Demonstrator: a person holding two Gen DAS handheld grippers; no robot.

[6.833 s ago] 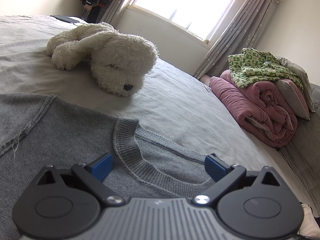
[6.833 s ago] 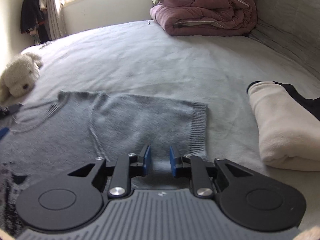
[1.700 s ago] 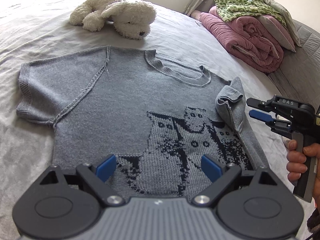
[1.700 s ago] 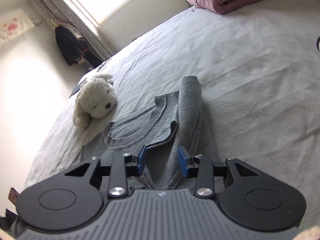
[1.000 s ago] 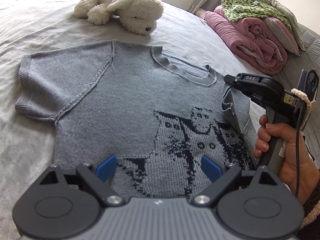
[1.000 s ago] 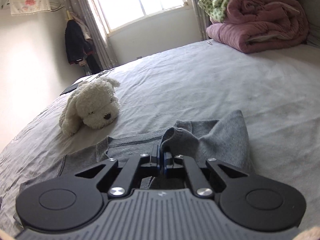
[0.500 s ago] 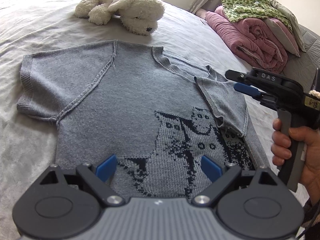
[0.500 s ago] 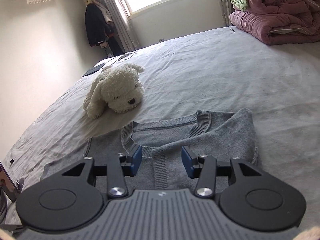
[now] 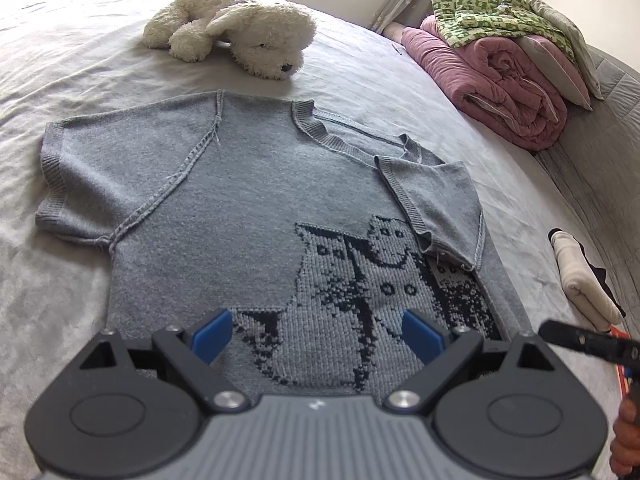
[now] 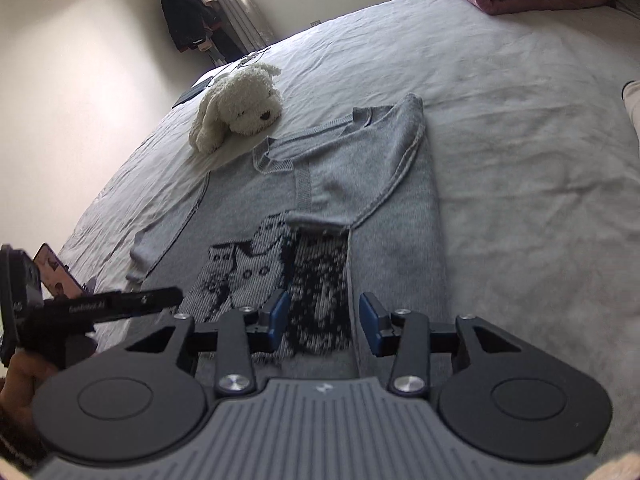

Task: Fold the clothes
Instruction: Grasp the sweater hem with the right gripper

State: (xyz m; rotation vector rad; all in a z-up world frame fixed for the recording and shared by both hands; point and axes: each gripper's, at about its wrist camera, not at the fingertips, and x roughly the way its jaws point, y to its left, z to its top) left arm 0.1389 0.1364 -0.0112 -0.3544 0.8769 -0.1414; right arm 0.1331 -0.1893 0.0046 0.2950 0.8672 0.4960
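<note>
A grey knitted short-sleeve sweater (image 9: 240,208) with a dark cat pattern lies flat on the bed; it also shows in the right wrist view (image 10: 360,184). Its right sleeve (image 9: 436,204) is folded inward over the chest; the left sleeve (image 9: 80,176) lies spread out. My left gripper (image 9: 316,334) is open and empty above the sweater's lower hem. My right gripper (image 10: 324,320) is open and empty above the lower right part of the sweater, and it shows at the right edge of the left wrist view (image 9: 592,346).
A white plush dog (image 9: 236,28) lies beyond the collar. Rolled pink bedding (image 9: 492,76) with a green patterned cloth on it sits at the far right. A folded cream garment (image 9: 580,276) lies right of the sweater. The grey bed sheet (image 10: 520,140) surrounds everything.
My right gripper let go of the right sleeve, which now lies folded over the chest, and drew back toward the hem. My left gripper has stayed open over the hem.
</note>
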